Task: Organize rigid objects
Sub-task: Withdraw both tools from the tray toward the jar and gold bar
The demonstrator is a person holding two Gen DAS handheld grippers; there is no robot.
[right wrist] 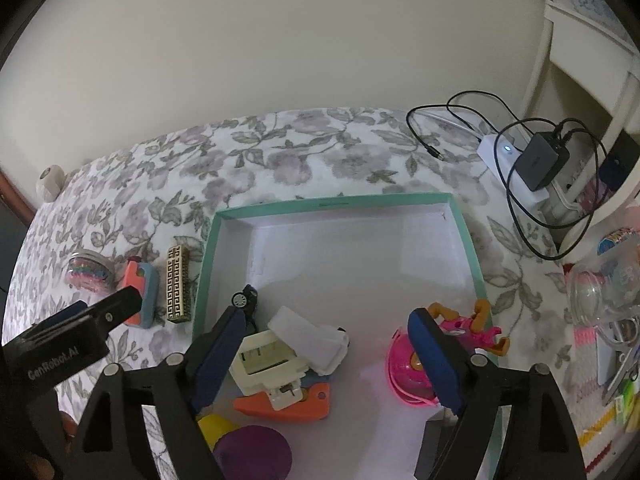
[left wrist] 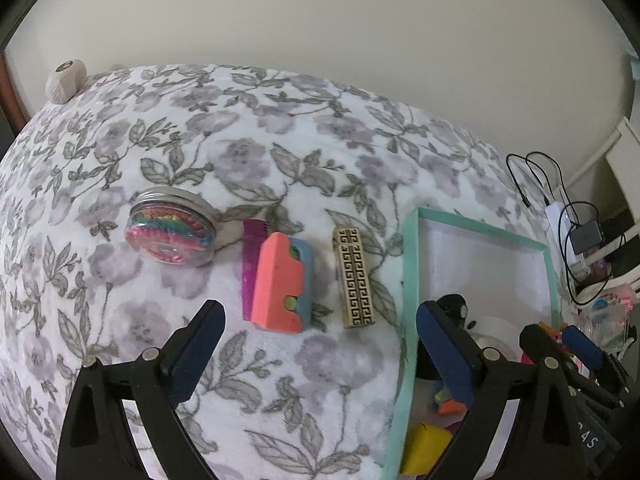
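Note:
A teal-rimmed white box [right wrist: 468, 236] lies on a floral blanket; its rim also shows in the left wrist view [left wrist: 408, 280]. In it lie a cream toy [right wrist: 268, 364], an orange piece [right wrist: 296, 402], a white block [right wrist: 312, 338], a pink round toy [right wrist: 408, 372], a purple ball [right wrist: 256, 452] and a small black wheeled toy [right wrist: 245, 299]. Left of the box lie a gold patterned bar [left wrist: 354, 278], a pink and blue block [left wrist: 282, 282], a purple comb [left wrist: 251, 256] and a jar of coloured bands [left wrist: 172, 226]. My left gripper [left wrist: 320, 354] is open above the blanket near the block. My right gripper [right wrist: 332, 364] is open over the box.
A white power strip [right wrist: 508, 168] with a black charger [right wrist: 540, 160] and cables lies at the back right. A clear container [right wrist: 604, 292] and colourful clutter sit right of the box. A small white object [left wrist: 66, 80] lies at the blanket's far left edge. A wall stands behind.

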